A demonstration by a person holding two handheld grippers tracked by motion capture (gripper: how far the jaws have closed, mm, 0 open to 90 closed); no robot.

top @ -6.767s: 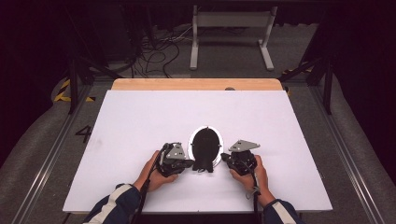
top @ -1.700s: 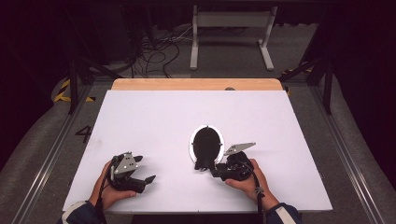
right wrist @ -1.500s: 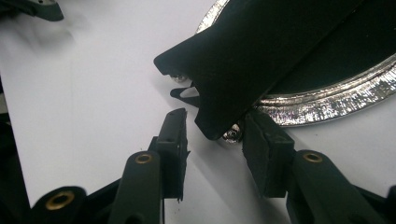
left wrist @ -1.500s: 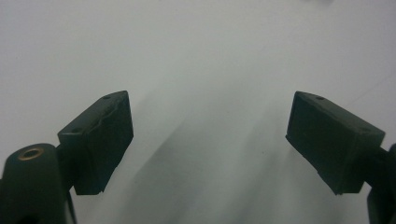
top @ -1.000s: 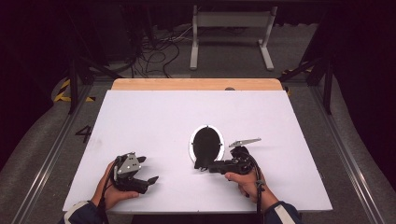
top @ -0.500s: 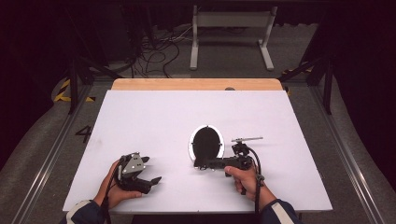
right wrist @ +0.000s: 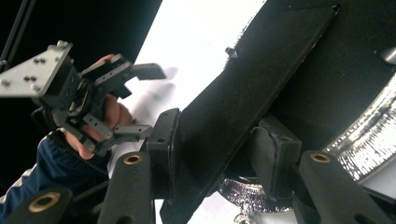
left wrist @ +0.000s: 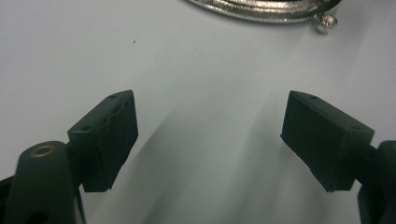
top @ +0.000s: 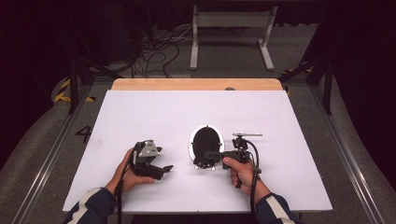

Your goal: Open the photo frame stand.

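A white table top [top: 140, 112] covered most of the bench, with a strip of bare wood [top: 196, 84] along its far edge. A small dark knob [top: 229, 88] sat on that strip. Beyond it, loose cables [top: 159, 46] lay on the grey floor beside a white metal stand [top: 231, 21]. Yellow-and-black tape [top: 65, 91] marked the floor at the left, near a painted number [top: 84, 134].
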